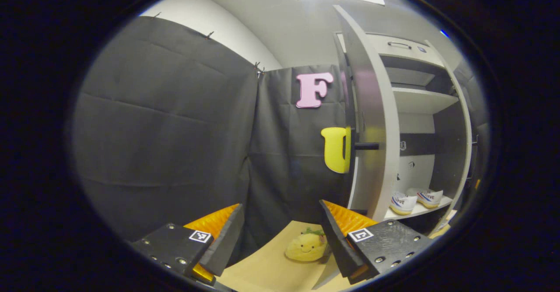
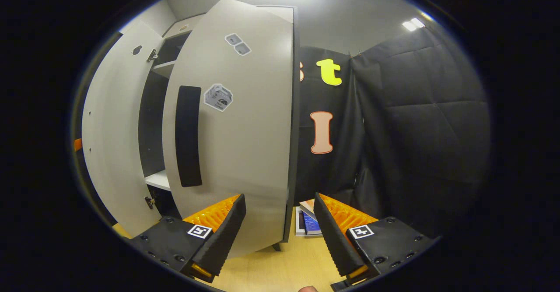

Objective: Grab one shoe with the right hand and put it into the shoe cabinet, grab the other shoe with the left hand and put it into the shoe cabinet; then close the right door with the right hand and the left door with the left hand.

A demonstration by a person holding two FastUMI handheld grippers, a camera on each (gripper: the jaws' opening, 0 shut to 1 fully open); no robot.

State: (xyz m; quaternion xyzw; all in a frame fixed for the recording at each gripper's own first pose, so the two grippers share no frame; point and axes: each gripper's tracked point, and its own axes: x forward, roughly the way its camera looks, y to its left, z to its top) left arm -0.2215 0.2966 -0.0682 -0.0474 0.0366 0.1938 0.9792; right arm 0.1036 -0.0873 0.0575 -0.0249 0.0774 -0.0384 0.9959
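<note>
Two white shoes (image 1: 402, 203) (image 1: 426, 197) stand side by side on the lower shelf (image 1: 415, 212) of the shoe cabinet, seen in the left gripper view. The left door (image 1: 369, 121) stands open, edge-on, its handle (image 1: 366, 146) sticking out. My left gripper (image 1: 281, 213) is open and holds nothing, well short of that door. In the right gripper view the right door (image 2: 245, 143) with its dark handle (image 2: 188, 136) covers part of the opening; the left door (image 2: 109, 125) shows its inner face. My right gripper (image 2: 279, 204) is open and holds nothing, close to the right door's lower edge.
A yellow plush toy (image 1: 306, 246) lies on the light wooden floor (image 1: 262, 270) between the left gripper's fingers. A small stack of books (image 2: 308, 222) lies on the floor by the cabinet's right side. Black cloth walls close in behind.
</note>
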